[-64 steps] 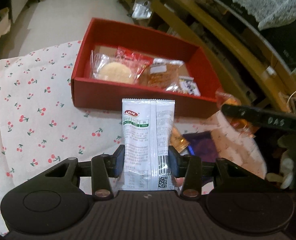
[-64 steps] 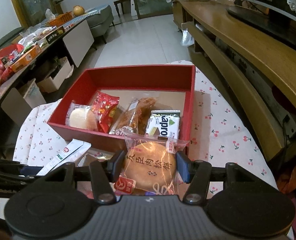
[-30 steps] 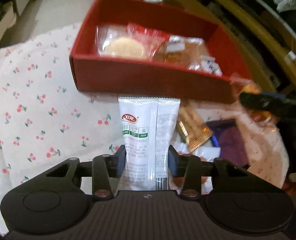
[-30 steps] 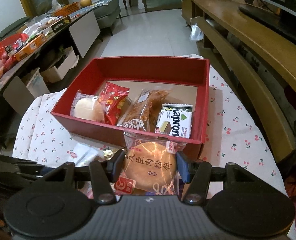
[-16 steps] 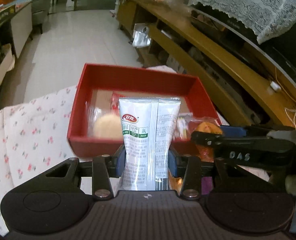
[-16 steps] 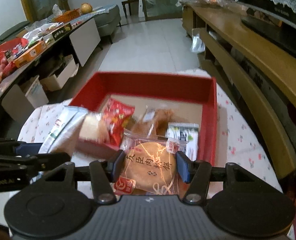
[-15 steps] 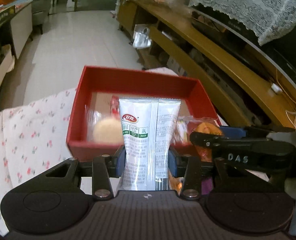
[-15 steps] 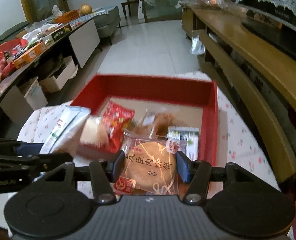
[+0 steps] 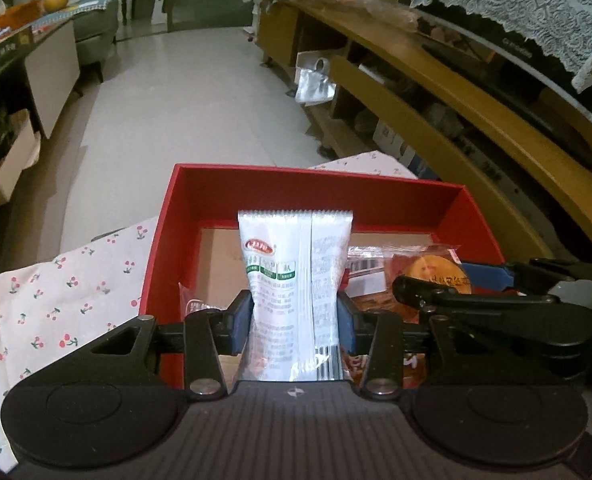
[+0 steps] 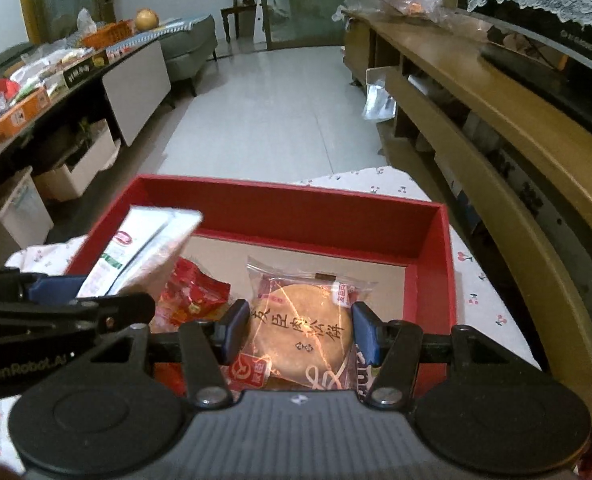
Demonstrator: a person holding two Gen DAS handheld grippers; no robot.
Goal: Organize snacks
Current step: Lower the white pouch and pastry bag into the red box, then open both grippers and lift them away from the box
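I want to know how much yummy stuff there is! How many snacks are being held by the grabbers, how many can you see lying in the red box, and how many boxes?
Snacks held: 2, white sachet in left gripper, round clear-wrapped pastry in right gripper
Snacks visibly lying in box: 1, crinkly red packet; others are hidden
Red cardboard boxes: 1
Total: 4

The right gripper (image 10: 298, 330) clamps a clear-wrapped round pastry (image 10: 302, 336) above a red box (image 10: 432, 280) holding a red snack packet (image 10: 193, 298), while the left gripper (image 10: 63, 300) beside it holds a white sachet (image 10: 139, 250).
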